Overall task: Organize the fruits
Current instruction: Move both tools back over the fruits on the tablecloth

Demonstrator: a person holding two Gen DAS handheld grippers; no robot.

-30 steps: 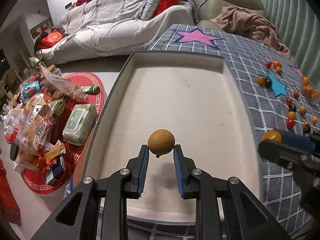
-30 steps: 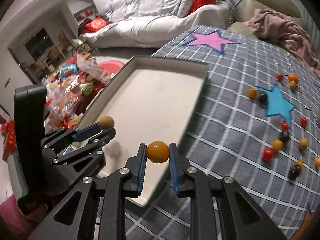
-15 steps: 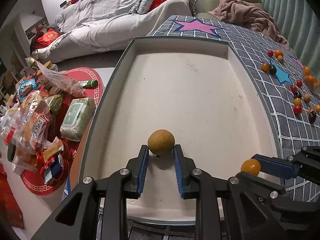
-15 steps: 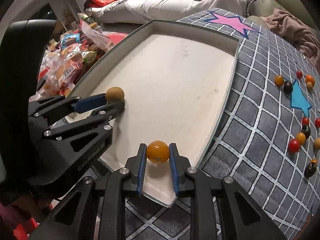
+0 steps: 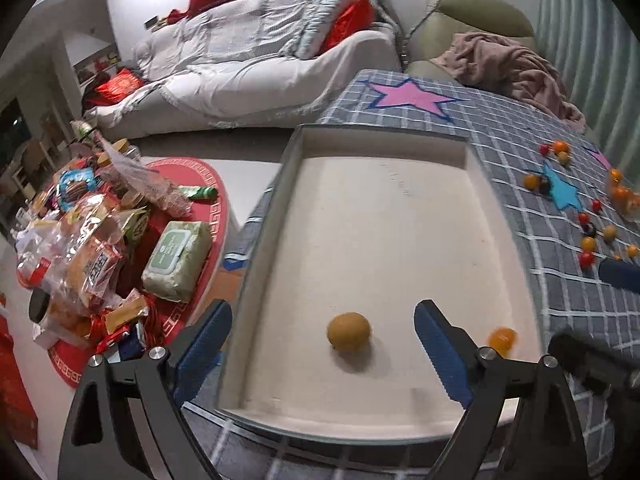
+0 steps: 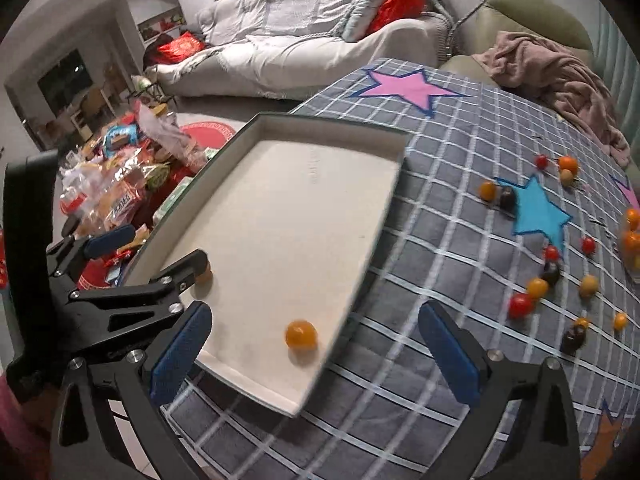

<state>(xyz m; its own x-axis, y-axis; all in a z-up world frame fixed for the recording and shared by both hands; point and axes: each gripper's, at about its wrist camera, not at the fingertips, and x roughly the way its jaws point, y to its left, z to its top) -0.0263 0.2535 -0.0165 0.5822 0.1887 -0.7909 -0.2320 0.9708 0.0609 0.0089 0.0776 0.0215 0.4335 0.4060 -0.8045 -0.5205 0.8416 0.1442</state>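
A brown round fruit (image 5: 349, 330) lies on the floor of the shallow cream tray (image 5: 380, 220), near its front edge. My left gripper (image 5: 320, 344) is open around it, not touching. A small orange fruit (image 6: 301, 334) lies in the tray's front right corner; it also shows in the left wrist view (image 5: 502, 339). My right gripper (image 6: 316, 352) is open and empty above it. In the right wrist view the tray (image 6: 288, 208) sits on the left, and the left gripper's finger partly hides the brown fruit (image 6: 205, 274).
Several small red, orange and dark fruits (image 6: 536, 288) lie scattered on the grey checked cloth (image 6: 440, 240) right of the tray. Snack bags (image 5: 88, 256) are piled on a red mat on the floor at left. A sofa (image 5: 256, 56) stands behind.
Both grippers opened and let go of their fruits. The brown fruit and the orange fruit now rest on the tray floor. Both grippers lifted back a little.
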